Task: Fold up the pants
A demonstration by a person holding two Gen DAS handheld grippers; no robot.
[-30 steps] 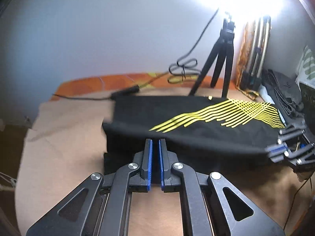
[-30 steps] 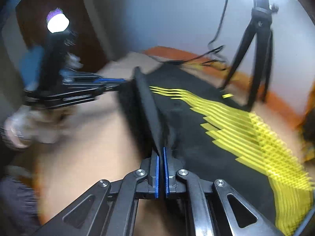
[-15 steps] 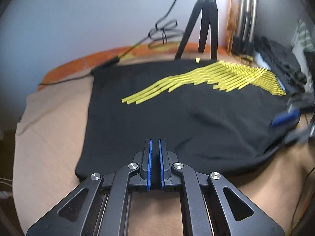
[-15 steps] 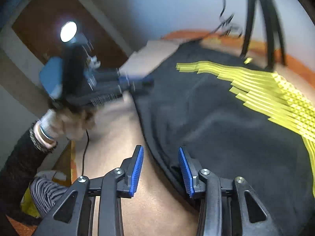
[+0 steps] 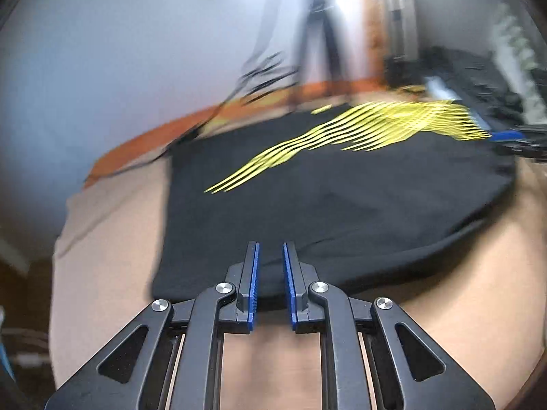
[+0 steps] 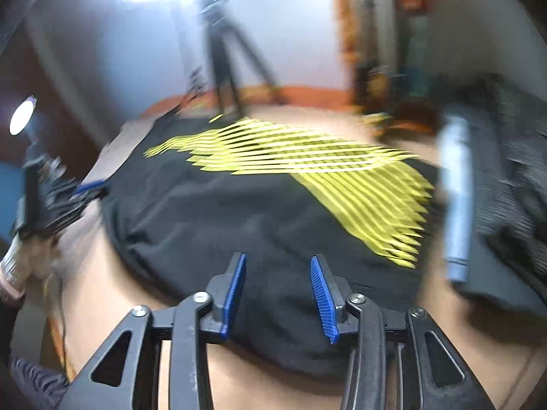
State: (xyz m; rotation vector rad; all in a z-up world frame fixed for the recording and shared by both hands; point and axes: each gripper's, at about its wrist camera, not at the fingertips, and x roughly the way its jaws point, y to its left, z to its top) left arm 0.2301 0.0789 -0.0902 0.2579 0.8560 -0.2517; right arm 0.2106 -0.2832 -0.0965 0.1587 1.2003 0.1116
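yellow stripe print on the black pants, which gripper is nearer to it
Right. The right gripper, jaws opening, hangs over the black pants just short of the yellow stripe print. The left gripper, jaws opening too, sits at the hem, farther off.

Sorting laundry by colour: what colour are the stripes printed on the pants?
Yellow stripes on black fabric pants, clearest in the right wrist view.

Right gripper (image 6: 277,290) opening over black pants (image 6: 212,218) (yellow-striped).
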